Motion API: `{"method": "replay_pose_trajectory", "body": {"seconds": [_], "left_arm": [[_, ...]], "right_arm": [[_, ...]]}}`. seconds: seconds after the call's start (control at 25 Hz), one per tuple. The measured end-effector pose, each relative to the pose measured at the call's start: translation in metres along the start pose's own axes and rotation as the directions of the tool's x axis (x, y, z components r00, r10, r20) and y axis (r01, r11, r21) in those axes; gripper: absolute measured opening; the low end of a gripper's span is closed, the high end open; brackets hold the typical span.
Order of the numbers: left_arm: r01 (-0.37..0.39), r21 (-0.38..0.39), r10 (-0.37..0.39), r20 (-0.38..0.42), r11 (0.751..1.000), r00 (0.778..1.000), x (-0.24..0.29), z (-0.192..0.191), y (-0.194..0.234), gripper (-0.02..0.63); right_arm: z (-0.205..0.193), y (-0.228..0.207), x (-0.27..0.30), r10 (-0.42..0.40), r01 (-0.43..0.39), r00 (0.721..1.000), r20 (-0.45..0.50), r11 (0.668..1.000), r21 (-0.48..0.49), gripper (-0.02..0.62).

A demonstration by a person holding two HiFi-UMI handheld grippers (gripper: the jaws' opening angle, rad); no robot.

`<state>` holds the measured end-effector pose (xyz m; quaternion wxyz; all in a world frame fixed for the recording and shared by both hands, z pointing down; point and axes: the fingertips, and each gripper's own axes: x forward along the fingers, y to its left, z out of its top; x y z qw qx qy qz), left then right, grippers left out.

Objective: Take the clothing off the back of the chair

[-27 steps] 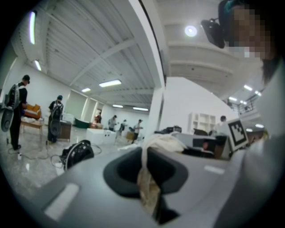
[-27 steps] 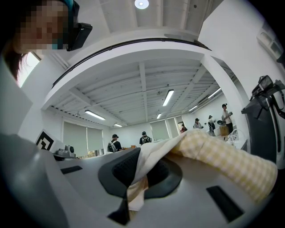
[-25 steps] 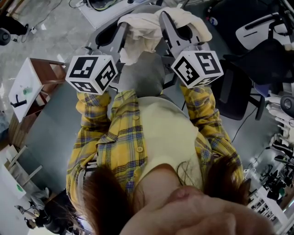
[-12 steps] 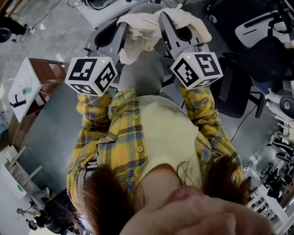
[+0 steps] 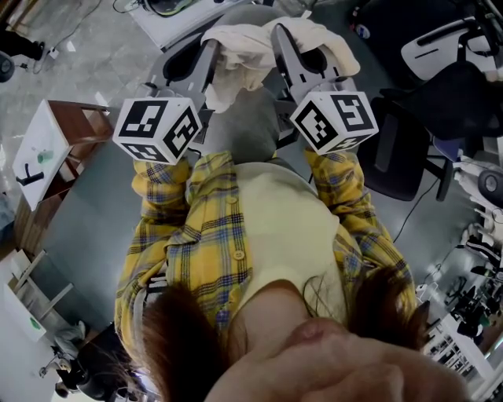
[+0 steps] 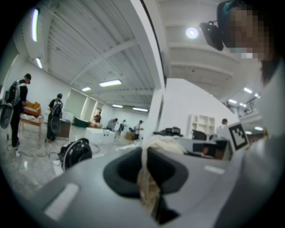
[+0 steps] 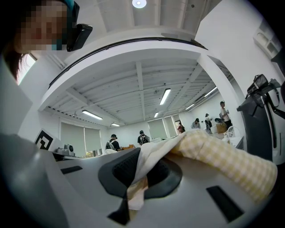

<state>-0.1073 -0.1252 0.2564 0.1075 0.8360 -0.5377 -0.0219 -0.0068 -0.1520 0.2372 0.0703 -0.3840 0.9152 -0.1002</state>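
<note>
In the head view a cream garment [image 5: 253,45] is bunched between my two grippers, above the grey chair back [image 5: 242,129]. A fold of it hangs down toward the top of the chair. My left gripper [image 5: 209,56] is shut on the garment's left part; cream cloth [image 6: 148,189] shows pinched between its dark pads. My right gripper [image 5: 281,41] is shut on the right part, with checked cream cloth [image 7: 213,156] running out of its jaws to the right. Both grippers point level, away from the person in the yellow plaid shirt.
A small white and wood stand [image 5: 56,149] is on the floor at the left. A black office chair [image 5: 409,157] stands at the right, with more equipment behind it. A white table [image 5: 177,22] lies beyond the chair. Several people stand far off in the room.
The right gripper has edged slightly to the left with the cloth. The left gripper and both grips look the same.
</note>
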Motion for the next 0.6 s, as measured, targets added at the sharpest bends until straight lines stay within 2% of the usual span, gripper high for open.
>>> {"method": "replay_pose_trajectory", "body": {"seconds": [0.6], "left_arm": [[0.016,0.005,-0.016,0.014,1.000,1.000,-0.0013,-0.0023,-0.0004,0.034]], "right_arm": [[-0.0024,-0.0026,0.0006,-0.011,0.011,1.000,0.001,1.000,-0.003,0.025]]}}
